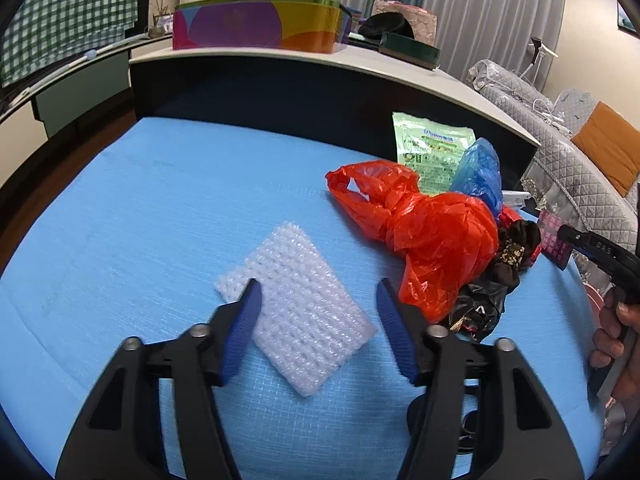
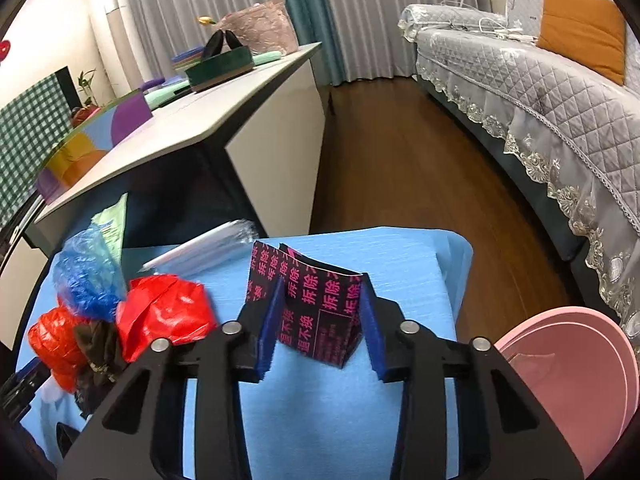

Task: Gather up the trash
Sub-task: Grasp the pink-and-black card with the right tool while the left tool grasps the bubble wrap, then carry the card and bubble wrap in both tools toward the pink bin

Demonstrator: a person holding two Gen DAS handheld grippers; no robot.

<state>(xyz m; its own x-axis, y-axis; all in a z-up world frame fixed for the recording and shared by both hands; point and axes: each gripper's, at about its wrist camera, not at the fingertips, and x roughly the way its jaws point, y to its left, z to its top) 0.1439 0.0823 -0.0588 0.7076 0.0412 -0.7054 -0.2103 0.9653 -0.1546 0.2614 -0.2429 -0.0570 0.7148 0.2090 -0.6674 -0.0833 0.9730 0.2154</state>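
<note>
A white bubble-wrap piece (image 1: pixel 304 312) lies flat on the blue table mat (image 1: pixel 140 220). My left gripper (image 1: pixel 318 292) is open above it; the left fingertip overlaps its edge and the right fingertip stands apart from it. A black carton with pink characters (image 2: pixel 320 308) stands between the blue pads of my right gripper (image 2: pixel 323 284), which press on both its sides. The left wrist view shows the right gripper (image 1: pixel 592 248) at the far right, held by a hand (image 1: pixel 616 340).
Beside the bubble wrap is a heap: red plastic bag (image 1: pixel 432 232), blue bag (image 1: pixel 480 168), green packet (image 1: pixel 428 148) and dark wrappers (image 1: pixel 492 292). A pink bin (image 2: pixel 572 380) stands off the table's right edge. A desk (image 1: pixel 280 60) rises behind; a sofa (image 2: pixel 540 92) is at right.
</note>
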